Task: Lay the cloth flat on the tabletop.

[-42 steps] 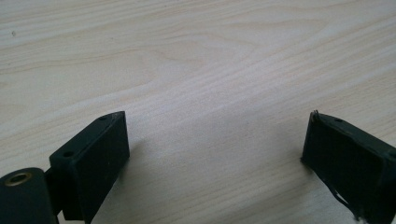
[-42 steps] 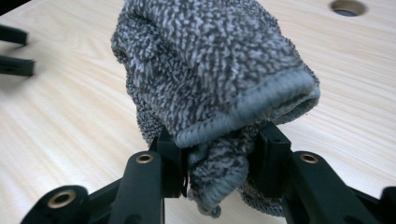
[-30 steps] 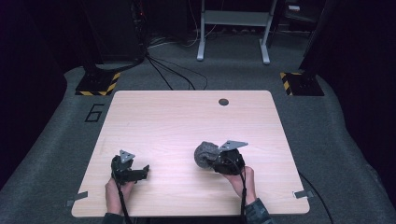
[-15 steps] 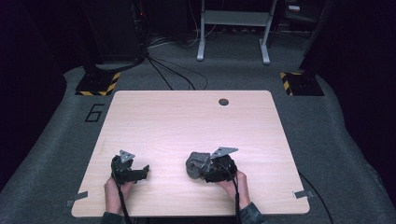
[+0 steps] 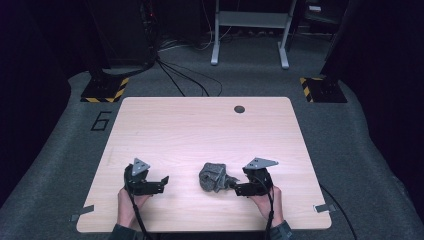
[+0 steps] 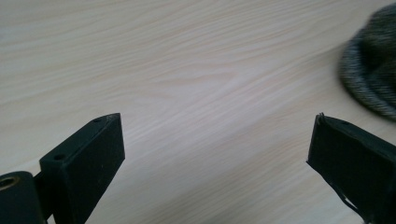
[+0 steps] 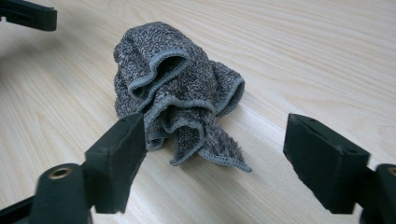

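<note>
The crumpled grey terry cloth (image 7: 175,88) lies just ahead of the right gripper (image 7: 215,149), whose jaws have just been opening and now stand wide and empty. The left gripper (image 6: 215,154), also wide and empty, should probably approach low and pinch a hemmed corner cleanly.

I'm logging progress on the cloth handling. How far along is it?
Done: the grey cloth sits bunched on the table; the right gripper, jaws just opened, has let it go. In hand: nothing; the left gripper is open over bare wood. Left, probably: spreading or folding the crumpled cloth.
</note>
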A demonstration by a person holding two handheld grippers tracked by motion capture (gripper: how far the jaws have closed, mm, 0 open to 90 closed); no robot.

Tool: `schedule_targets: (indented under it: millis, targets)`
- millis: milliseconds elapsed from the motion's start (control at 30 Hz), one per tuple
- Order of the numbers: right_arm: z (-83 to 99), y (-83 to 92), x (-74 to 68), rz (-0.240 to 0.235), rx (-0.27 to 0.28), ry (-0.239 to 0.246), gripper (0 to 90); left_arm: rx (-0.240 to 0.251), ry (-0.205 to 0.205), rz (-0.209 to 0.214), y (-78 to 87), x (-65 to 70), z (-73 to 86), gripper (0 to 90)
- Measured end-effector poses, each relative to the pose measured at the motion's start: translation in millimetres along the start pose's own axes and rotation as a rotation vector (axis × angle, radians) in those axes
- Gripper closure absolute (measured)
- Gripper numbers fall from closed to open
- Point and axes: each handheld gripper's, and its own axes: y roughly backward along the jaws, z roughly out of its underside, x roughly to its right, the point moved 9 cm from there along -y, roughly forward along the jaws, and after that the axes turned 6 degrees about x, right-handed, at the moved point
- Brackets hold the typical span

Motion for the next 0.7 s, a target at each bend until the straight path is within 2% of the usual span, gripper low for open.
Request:
schedule_targets:
  millis: [33, 67, 100, 133, 167, 300, 500, 633, 667, 700]
  targets:
    - [0.1, 0.3, -0.4, -0.004, 0.0, 0.001, 23.7, -0.001, -0.028, 0.018, -1.4, 9.9, -3.8, 4.2]
    - [0.3, 0.8, -1.5, 0.0, -0.001, -0.002, 24.4, 0.011, -0.036, 0.028, -3.2, 16.3, -6.7, 4.9]
    - [0.5, 0.9, -2.3, 0.002, 0.0, -0.003, 25.6, 0.022, -0.054, 0.062, -5.4, 27.9, -10.7, 6.7]
    - [0.2, 0.5, -4.5, -0.006, 0.005, 0.006, 26.7, 0.037, -0.07, 0.078, -8.2, 36.6, -14.0, 11.4]
    - [0.3, 0.4, -6.6, -0.007, 0.005, 0.011, 27.3, 0.041, -0.076, 0.095, -11.0, 45.3, -16.6, 14.4]
    - [0.9, -3.5, -17.4, -0.01, -0.002, 0.038, 32.1, 0.042, -0.107, 0.168, -23.5, 75.0, -24.1, 15.2]
    - [3.8, -10.2, -26.0, -0.013, -0.019, 0.057, 41.2, 0.037, -0.146, 0.224, -33.7, 97.3, -30.5, 20.7]
    - [3.8, -13.1, -31.3, -0.014, -0.026, 0.061, 45.4, 0.036, -0.188, 0.233, -40.8, 110.0, -33.9, 22.3]
    - [3.5, -14.1, -31.7, -0.011, -0.026, 0.079, 46.5, 0.032, -0.196, 0.242, -41.3, 112.6, -34.3, 22.3]
    - [3.4, -14.8, -33.4, -0.012, -0.025, 0.07, 48.3, 0.032, -0.212, 0.247, -43.0, 115.7, -35.4, 22.4]
